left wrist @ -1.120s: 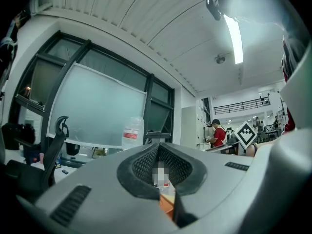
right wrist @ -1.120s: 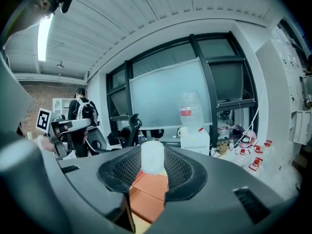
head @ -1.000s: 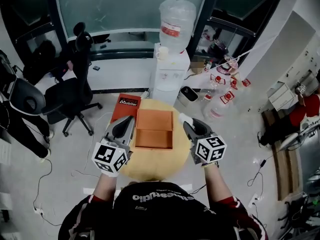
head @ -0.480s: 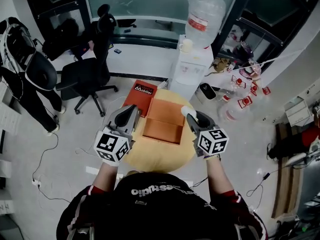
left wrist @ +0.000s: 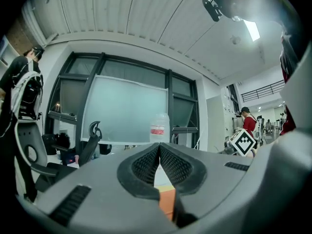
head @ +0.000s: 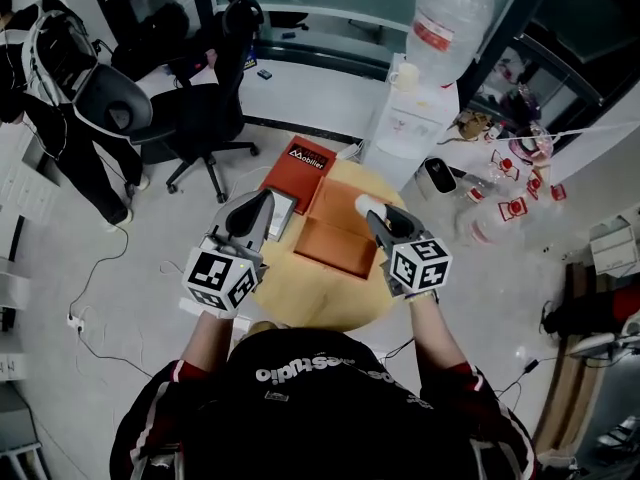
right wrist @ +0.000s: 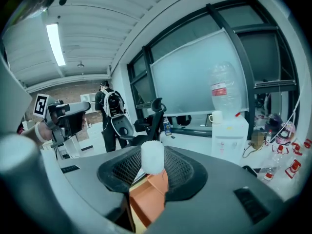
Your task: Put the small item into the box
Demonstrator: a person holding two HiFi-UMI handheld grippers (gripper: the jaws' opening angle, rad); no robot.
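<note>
Small item (right wrist: 152,159), white, cylindrical, grasped by right gripper (right wrist: 152,152), near orange box (head: 338,240), left gripper (left wrist: 159,150) clenched, empty.

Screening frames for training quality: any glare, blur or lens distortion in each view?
Head view: evenly lit and sharp, straight lines bow toward the edges. Left gripper view: strong fisheye, black corners, ceiling light flares the upper right. Right gripper view: same fisheye and dark corners, strip light bright but contained; small white item between the jaws looks washed out.
</note>
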